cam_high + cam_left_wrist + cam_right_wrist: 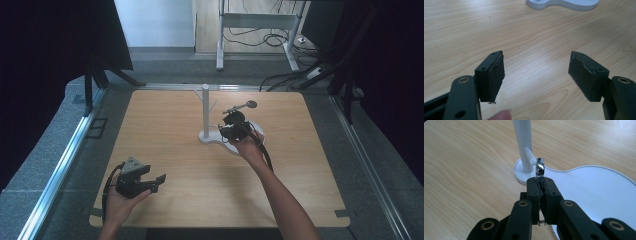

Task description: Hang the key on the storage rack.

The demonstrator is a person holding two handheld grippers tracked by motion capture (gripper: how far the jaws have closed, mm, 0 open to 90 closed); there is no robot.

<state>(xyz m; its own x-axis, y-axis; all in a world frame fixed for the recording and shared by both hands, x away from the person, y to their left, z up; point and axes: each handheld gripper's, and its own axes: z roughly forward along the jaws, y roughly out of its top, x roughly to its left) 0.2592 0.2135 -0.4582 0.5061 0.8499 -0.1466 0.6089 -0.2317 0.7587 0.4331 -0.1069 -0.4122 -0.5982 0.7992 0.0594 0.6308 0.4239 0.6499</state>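
Note:
A white stand rises from the middle of the wooden table, with an upright post (205, 112) (522, 140) on a flat white base (214, 139) (599, 192). Short pegs stick out of the post, one of them low down (530, 157). My right gripper (223, 129) (540, 181) is shut on a small shiny metal ring (540, 168). The ring stands edge-on above the jaw tips, right beside the low peg; I cannot tell whether they touch. My left gripper (157, 181) (537, 56) hovers near the table's front left, open with nothing between its pads.
The white base's near edge (564, 4) lies far ahead of the left gripper, with bare wood between. Metal rails run along the table's left (65, 160) and right sides. Dark curtains, a frame's legs and floor cables (280, 40) stand beyond the far edge.

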